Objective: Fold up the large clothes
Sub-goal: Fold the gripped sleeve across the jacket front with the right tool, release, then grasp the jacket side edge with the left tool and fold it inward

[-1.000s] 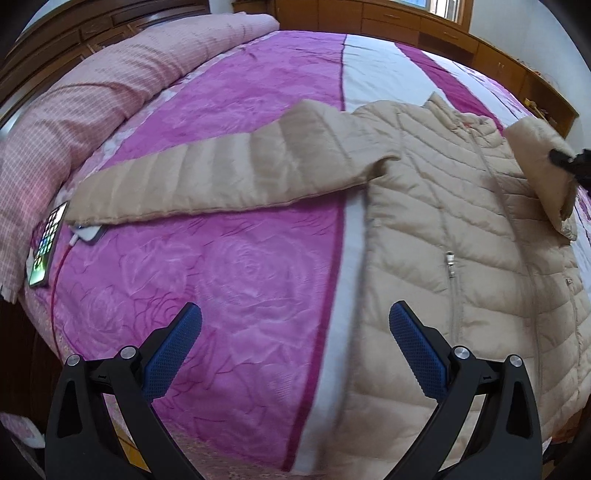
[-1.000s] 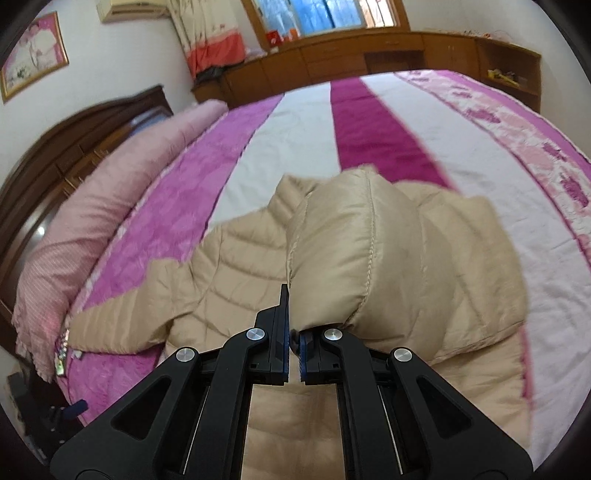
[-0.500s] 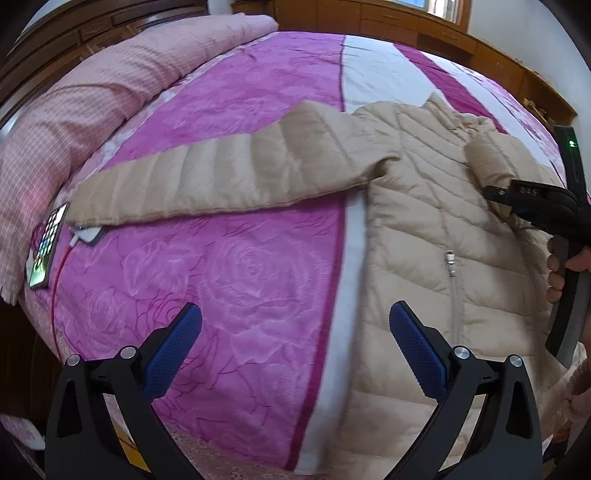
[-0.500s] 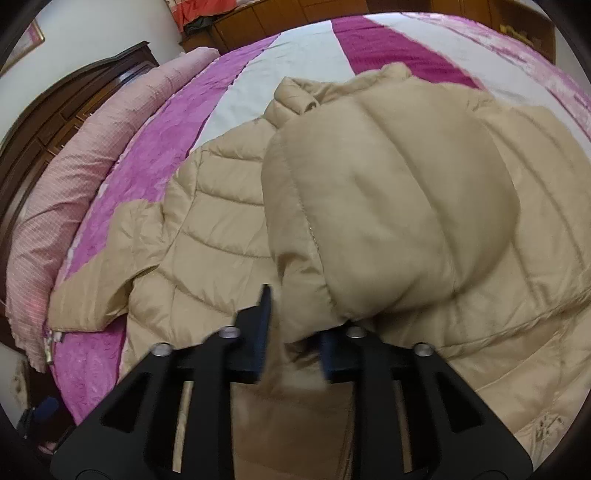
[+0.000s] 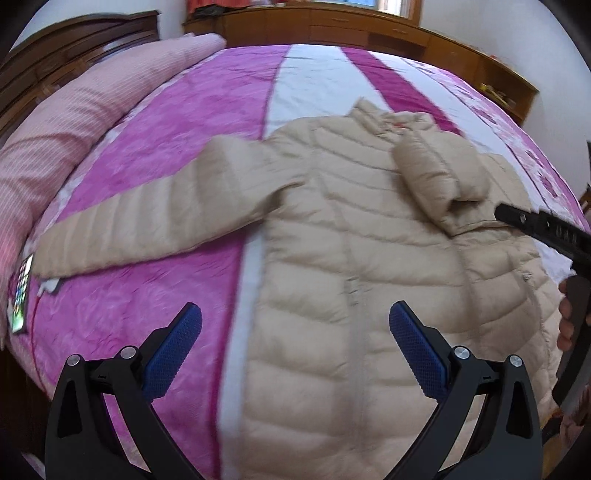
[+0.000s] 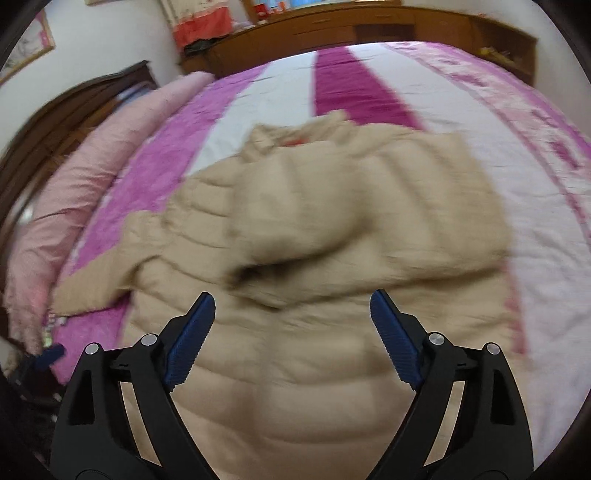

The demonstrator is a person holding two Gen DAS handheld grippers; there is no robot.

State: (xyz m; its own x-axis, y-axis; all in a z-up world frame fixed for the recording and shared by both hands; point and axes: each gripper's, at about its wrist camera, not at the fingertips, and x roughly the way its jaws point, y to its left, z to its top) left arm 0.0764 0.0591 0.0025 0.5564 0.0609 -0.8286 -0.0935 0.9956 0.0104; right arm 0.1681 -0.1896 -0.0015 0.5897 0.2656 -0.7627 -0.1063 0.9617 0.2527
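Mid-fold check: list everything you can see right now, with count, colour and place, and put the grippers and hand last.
puffer jacket: one, beige, front up on the bed, collar at the far end.
folded sleeve: one, beige, lying across the jacket's chest.
spread sleeve: one, beige, stretched out flat over the bedspread.
bedspread: one, magenta and white stripes, covering the bed.
rolled quilt: one, pale pink, along the headboard side.
phone: one, screen lit, at the bed's edge by the spread sleeve's cuff.
wooden cabinets: brown, along the far wall.
left gripper: black with blue pads, open, nothing between them.
right gripper: same colours, jaws opening, nothing between them.
hand: one, on the right gripper's handle.
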